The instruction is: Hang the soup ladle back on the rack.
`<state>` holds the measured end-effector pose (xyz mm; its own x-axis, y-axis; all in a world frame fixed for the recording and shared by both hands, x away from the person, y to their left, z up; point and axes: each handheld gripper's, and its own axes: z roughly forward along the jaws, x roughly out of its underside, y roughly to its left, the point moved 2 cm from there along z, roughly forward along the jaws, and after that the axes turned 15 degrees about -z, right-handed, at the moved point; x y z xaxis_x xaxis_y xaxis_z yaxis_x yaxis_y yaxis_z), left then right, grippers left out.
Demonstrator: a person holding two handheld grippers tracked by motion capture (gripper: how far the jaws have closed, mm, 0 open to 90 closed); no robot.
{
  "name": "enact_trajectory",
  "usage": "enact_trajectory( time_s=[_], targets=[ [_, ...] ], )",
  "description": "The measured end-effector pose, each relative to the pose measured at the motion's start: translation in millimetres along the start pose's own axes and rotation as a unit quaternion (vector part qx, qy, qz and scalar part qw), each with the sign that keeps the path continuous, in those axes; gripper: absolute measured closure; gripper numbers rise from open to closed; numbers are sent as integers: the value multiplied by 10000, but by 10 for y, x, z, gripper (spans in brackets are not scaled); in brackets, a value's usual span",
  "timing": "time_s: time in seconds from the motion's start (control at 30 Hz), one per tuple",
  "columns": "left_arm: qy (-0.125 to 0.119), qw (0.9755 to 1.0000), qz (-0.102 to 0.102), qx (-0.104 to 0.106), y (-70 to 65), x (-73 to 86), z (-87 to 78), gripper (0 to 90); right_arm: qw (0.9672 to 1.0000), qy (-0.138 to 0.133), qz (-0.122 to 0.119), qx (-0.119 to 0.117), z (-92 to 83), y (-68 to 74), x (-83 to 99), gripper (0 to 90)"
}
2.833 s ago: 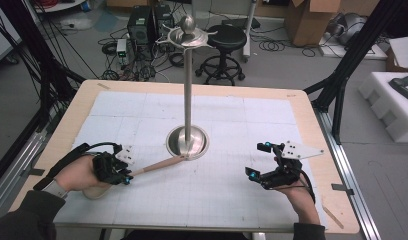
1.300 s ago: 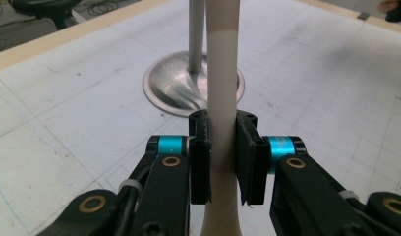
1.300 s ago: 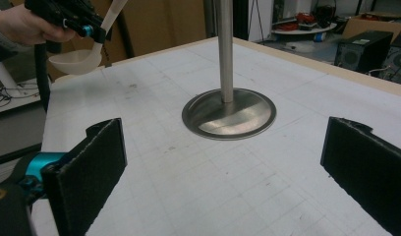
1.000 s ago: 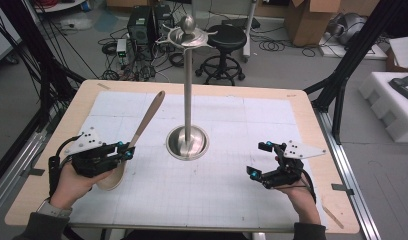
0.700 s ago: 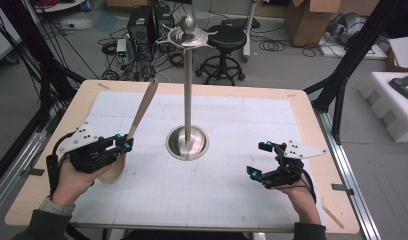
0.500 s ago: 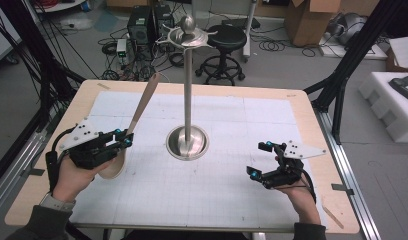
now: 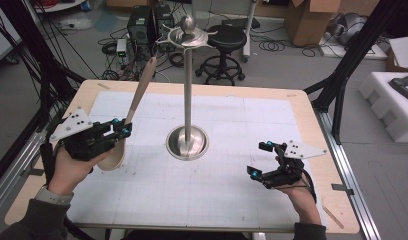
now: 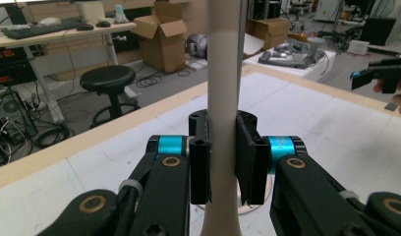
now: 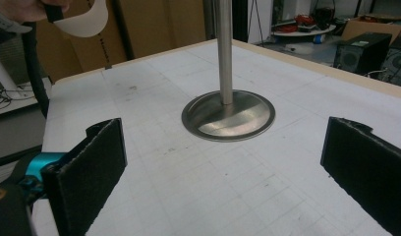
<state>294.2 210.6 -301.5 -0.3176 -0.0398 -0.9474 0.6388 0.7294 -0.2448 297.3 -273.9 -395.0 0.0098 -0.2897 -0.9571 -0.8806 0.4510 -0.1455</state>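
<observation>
Lifted off the surface (image 7: 242, 200), my left tool (image 7: 123, 131) now clamps the pale wooden spoon (image 7: 137, 97) upright near the left edge; hanging it on the tall steel hook stand (image 7: 187, 90) remains, right tool (image 7: 264, 161) wide and idle.

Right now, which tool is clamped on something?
The left tool, pads pressed on the wooden spoon's handle. The right tool stands wide open over the table.

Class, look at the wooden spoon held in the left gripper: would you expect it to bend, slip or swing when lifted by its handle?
The wooden spoon probably stays stiff: its handle runs straight above the left gripper. It may pivot, since the broad bowl hangs below the jaws. Slipping seems unlikely; the pads clamp the handle on both sides.
</observation>
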Motion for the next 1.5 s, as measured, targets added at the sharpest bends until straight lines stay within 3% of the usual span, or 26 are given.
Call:
enact_trajectory(
  time_s=[0.33,0.63,0.73,0.97,1.5],
  targets=[
    [-197,9998,16,83,-44,-195,-67,776,10000,15,25,-9,4,8,-1,23],
    [-189,9997,12,169,-75,-281,-17,776,10000,15,-4,-9,9,6,-1,24],
    [-158,9994,-134,280,-75,-293,19,776,10000,6,6,-10,3,5,-2,24],
    [-121,9996,-129,223,-67,-319,76,775,10000,-13,4,-15,-2,4,-4,23],
    [-74,9994,-156,305,-74,-317,169,775,10000,12,5,-16,-2,5,0,23]
  ],
)
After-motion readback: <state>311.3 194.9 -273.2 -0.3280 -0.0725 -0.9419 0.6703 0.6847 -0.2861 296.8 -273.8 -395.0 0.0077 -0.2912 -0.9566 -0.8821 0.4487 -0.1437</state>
